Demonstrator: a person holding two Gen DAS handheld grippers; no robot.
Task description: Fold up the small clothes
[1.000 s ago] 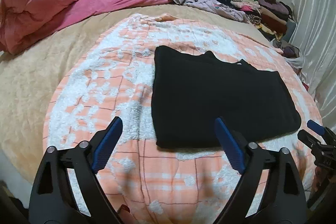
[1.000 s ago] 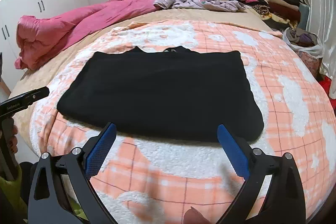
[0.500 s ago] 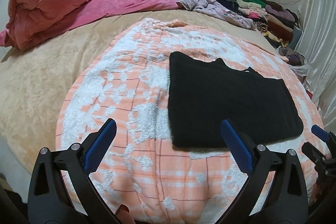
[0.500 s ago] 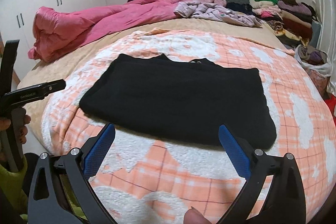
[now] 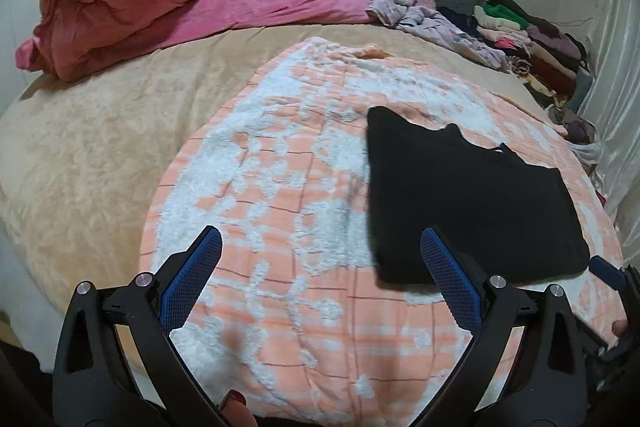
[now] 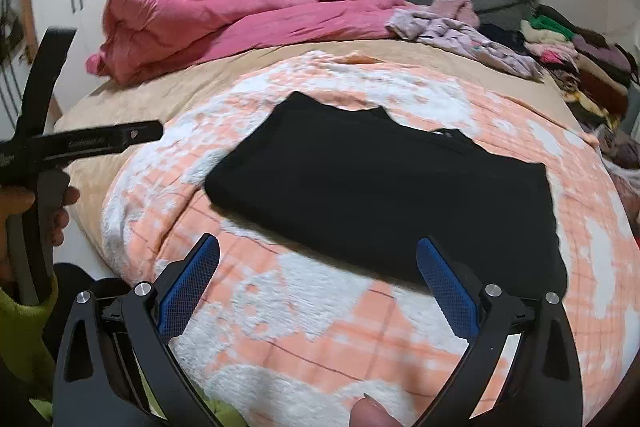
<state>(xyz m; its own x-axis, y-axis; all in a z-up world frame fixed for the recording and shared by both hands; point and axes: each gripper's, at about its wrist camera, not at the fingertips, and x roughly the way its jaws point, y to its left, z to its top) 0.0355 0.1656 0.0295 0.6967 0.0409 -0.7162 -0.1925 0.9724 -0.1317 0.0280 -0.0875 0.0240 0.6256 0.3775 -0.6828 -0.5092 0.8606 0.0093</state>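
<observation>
We have the black garment (image 6: 380, 195) lying flat on the orange-and-white plaid blanket (image 5: 280, 211) that covers the near part of the bed, already squared into a wide rectangle with its neckline notch along the far edge. Both tools hang over the near edge of the blanket, short of the cloth: the left gripper (image 5: 320, 267) has just been opening its fingers and they now stand wide with nothing between them, only blanket showing in the gap, and the right gripper (image 6: 318, 269) stands wide open and empty too. The garment sits to the right of the left gripper's line and nearly straight ahead of the right one. We judge the step in hand to be the next fold — most likely bringing one short side over onto the other. To do it well, we want each pair of fingers to take a corner of the same short edge, pinching every layer and not the top one alone, without catching the fluffy blanket beneath. Then we lift just enough to clear the cloth, carry both corners across at the same pace so the edge stays straight, and lay them down lined up with the opposite corners — no dragging, since the pile would likely pull the lower layers askew.
</observation>
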